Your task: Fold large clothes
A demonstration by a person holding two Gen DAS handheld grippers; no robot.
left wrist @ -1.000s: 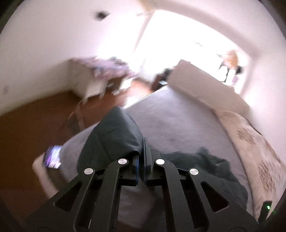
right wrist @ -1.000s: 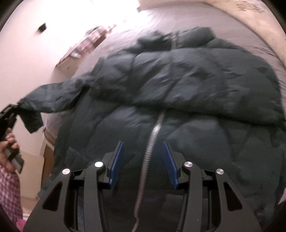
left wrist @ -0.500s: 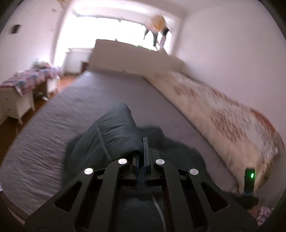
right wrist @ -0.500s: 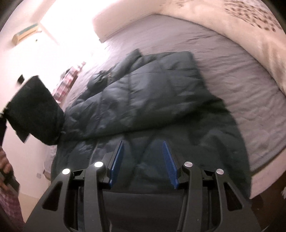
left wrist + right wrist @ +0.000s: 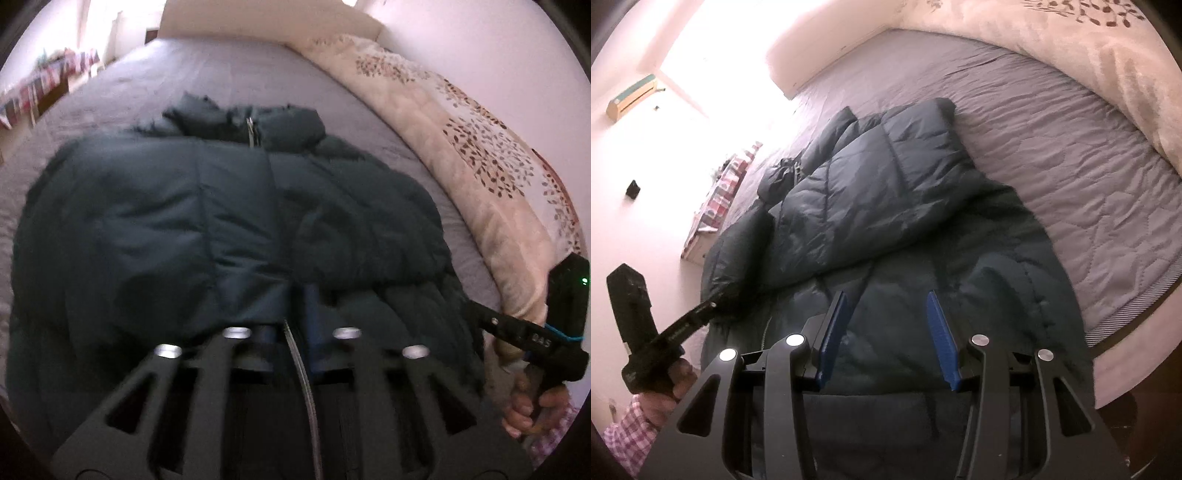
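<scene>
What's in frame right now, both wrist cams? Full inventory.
puffer jacket: 1, dark teal, spread on the bed, sleeves folded over its front
zipper: 1, silver, down the jacket front
bed sheet: 1, grey quilted, under the jacket
duvet: 1, cream with leaf print, along the bed's far side
air conditioner: 1, pale, high on the wall
left gripper: 1, black, shut on the jacket sleeve
right gripper: 1, black with blue pads, open above the jacket
</scene>
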